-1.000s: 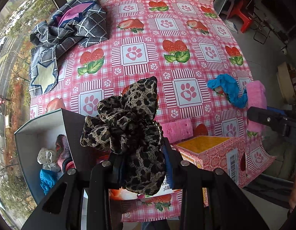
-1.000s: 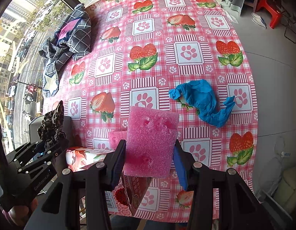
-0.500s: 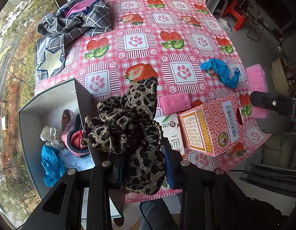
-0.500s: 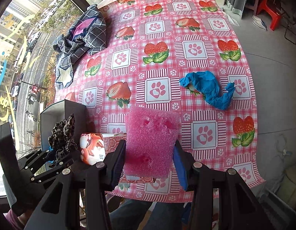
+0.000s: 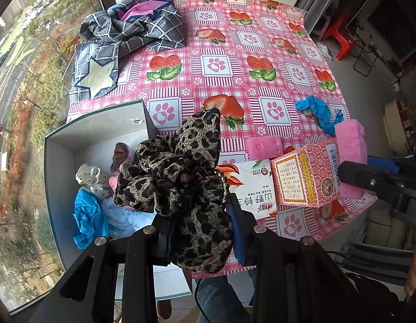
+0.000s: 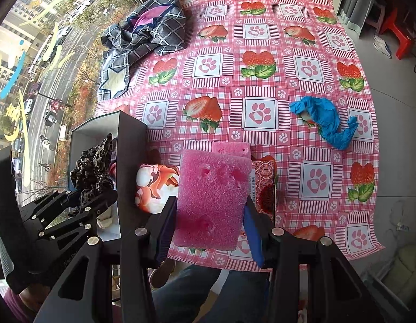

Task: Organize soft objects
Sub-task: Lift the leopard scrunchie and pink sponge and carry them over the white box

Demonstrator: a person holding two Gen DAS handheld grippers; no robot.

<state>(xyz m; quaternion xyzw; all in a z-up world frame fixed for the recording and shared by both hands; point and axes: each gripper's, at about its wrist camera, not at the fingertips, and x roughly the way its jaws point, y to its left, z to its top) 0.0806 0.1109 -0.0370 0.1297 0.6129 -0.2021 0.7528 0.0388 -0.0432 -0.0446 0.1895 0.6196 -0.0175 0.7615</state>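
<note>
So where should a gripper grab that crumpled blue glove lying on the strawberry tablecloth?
Probably best from straight above, pinching the thick bunched middle of the crumpled blue glove. It lies flat and loose on the strawberry tablecloth, so there is no edge to slide under, and the thin curled tail nearer the table's edge could slip out. The space around it looks clear for fingers on both sides.

The flat white packet with red-orange flower print [image 5: 255, 188], at the near edge of the surface, carries large red characters "山野铃", seen upside down. The pink patterned carton [image 5: 306, 175] beside it bears a barcode and fine print too small to read.
</note>
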